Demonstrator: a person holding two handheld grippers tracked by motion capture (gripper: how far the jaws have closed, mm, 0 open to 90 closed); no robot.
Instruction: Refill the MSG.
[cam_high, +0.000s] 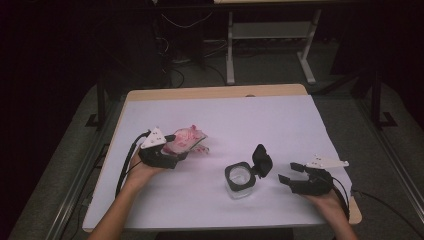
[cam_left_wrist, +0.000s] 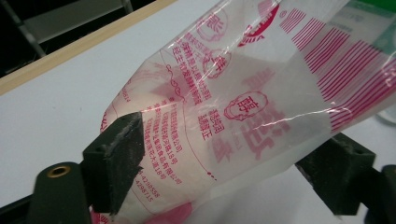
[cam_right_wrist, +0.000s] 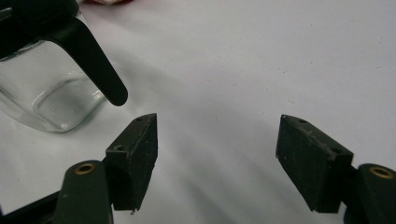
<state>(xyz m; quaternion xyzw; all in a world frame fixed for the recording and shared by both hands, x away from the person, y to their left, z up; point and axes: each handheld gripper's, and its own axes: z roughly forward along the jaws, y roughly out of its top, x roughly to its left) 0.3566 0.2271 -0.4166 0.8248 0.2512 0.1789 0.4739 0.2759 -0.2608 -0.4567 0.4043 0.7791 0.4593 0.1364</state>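
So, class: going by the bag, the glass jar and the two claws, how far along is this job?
Done: the glass jar stands with its black lid flipped open. In hand: the printed plastic bag lies between the left claw jaws, which stand wide. Left: bringing the bag to the jar, probably to fill it. The right claw waits open beside the jar.

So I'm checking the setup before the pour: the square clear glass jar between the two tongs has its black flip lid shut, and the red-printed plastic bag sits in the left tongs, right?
Not quite: the black flip lid stands open, hinged up beside the mouth of the square clear glass jar, as the high view shows. The red-printed plastic bag does sit between the left tongs.
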